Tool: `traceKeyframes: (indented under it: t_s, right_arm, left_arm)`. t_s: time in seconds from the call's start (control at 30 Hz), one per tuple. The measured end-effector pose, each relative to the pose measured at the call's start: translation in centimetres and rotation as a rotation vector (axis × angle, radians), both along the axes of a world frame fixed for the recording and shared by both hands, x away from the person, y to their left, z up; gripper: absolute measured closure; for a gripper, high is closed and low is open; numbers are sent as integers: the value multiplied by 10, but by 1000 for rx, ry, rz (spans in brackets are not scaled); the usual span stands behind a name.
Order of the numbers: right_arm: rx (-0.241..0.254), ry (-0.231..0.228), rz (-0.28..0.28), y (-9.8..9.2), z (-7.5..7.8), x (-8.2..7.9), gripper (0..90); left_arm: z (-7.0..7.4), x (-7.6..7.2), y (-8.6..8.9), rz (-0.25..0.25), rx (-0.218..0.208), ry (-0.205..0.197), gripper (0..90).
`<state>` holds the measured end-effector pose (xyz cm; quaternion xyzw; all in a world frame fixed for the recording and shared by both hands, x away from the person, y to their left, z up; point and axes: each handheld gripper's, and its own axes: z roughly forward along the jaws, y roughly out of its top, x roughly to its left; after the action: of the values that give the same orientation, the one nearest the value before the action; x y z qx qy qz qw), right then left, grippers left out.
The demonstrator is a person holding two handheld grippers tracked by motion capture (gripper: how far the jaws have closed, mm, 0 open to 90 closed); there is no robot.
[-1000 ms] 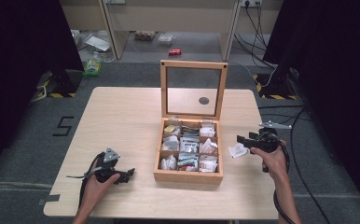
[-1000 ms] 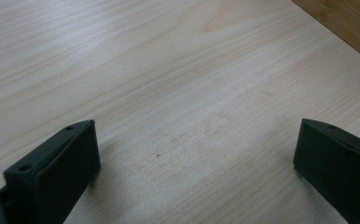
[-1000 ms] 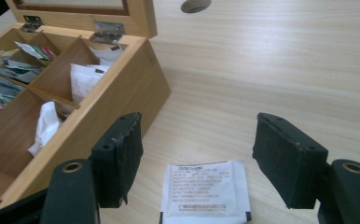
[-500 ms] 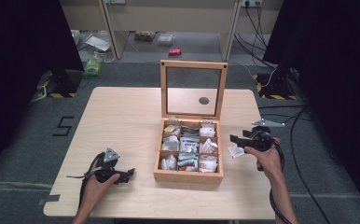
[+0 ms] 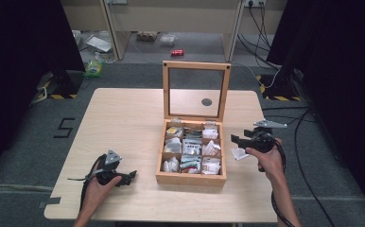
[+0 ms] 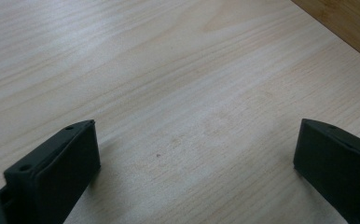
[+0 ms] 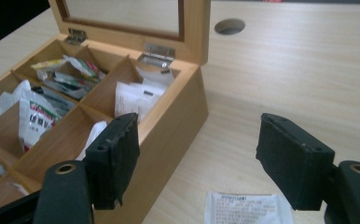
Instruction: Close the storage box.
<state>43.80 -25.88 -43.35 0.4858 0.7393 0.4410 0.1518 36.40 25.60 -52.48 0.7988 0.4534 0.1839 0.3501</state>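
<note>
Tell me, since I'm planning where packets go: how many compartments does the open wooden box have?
9 in the wooden box, in three rows of three: by the hinged lid, across the middle, and along the front wall. Packets cover parts of the dividers.

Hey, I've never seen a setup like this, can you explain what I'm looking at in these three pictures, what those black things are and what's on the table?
A person sits at a wooden table holding a hand-operated gripper in each hand. The high view looks down from above: the left gripper rests low on the table and the right gripper hovers beside a wooden box.

The other two pictures come from cameras riding on the grippers, so the black blocks at the bottom are each gripper's own two jaws. The left gripper view shows bare tabletop between open jaws. The right gripper view shows open jaws pointed past the box's right wall, with a white packet lying on the table just below them.

The box has its glass lid standing open and is divided into compartments filled with small packets. Neither gripper holds anything.
</note>
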Motion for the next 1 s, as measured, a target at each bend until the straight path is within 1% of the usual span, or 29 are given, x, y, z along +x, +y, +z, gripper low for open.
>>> traceKeyframes:
  t_s: [0.07, 0.13, 0.27, 0.53, 0.8, 0.93, 1.0]
  right_arm:
    - [12, -6, -3, 0, 1, -1, 301]
    - [8, -16, 2, 1, 3, 0, 301]
    - [9, -22, -4, 1, 4, 2, 301]
    - [12, -41, -3, 7, 7, 10, 301]
    - [-4, -44, 14, 18, 4, 17, 299]
    - [-9, -49, 17, 20, 2, 21, 298]
    - [-1, -51, 11, 20, 1, 23, 298]
  left_arm:
    - [0, 0, 0, -1, 2, 1, 0]
    - [0, 0, 0, 0, 0, 0, 0]
    - [0, 0, 0, 0, 0, 0, 0]
    - [0, 0, 0, 0, 0, 0, 0]
    - [0, 0, 0, 0, 0, 0, 0]
    - [0, 0, 0, 0, 1, 0, 0]
    - [0, 0, 0, 0, 0, 0, 0]
